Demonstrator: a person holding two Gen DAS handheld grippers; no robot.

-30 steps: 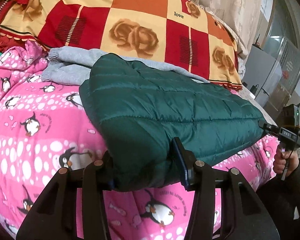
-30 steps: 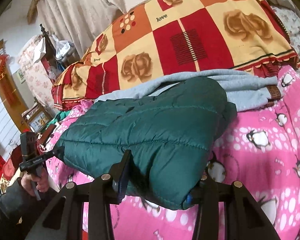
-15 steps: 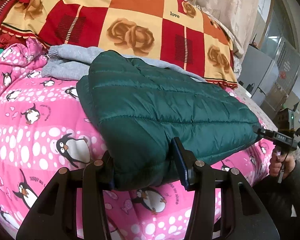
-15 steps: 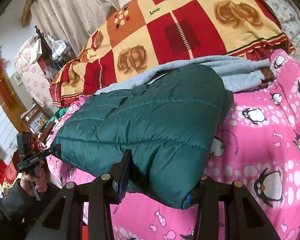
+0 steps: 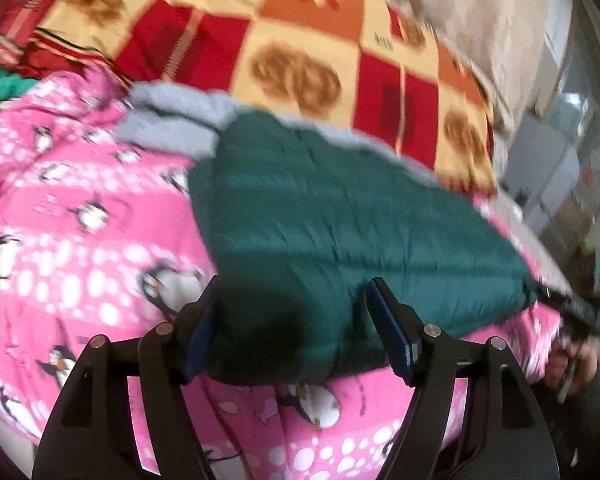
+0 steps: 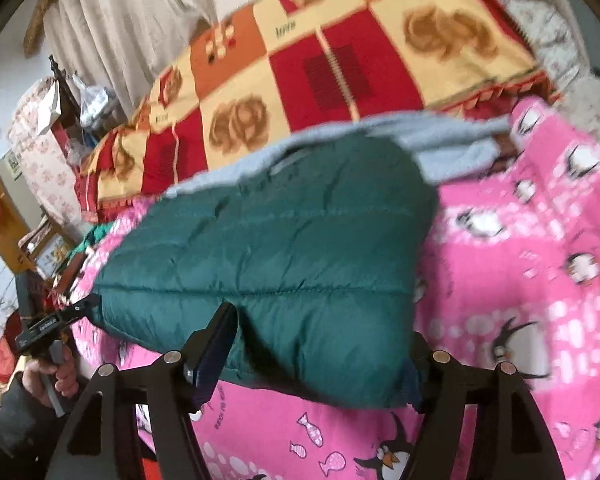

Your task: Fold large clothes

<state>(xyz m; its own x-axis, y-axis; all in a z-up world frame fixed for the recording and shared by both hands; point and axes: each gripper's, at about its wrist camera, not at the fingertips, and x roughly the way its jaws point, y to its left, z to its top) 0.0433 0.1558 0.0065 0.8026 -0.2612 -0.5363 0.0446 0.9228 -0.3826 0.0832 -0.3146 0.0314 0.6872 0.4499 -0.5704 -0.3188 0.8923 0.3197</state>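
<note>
A folded dark green quilted jacket [image 5: 340, 220] lies across the pink penguin-print quilt [image 5: 72, 240]. My left gripper [image 5: 290, 320] has its jaws wide around the jacket's near left corner, with a gap beside one finger. My right gripper [image 6: 320, 340] stands around the jacket's [image 6: 268, 248] near right corner, jaws wide and the padding bulging between them. Each gripper shows small at the jacket's far end in the other view: the right one [image 5: 580, 312], the left one [image 6: 56, 320]. Both views are motion-blurred.
A grey garment [image 5: 168, 120] lies under the jacket's far edge, also in the right wrist view [image 6: 452, 140]. Behind it is a red, orange and cream rose-print blanket [image 5: 300, 40]. The pink quilt [image 6: 520, 260] spreads right. Furniture and clutter [image 6: 60, 100] stand at the room's left.
Both grippers' jaws have opened wider around the jacket's corners. The jacket has come down flatter on the quilt and the views shifted with blur.
</note>
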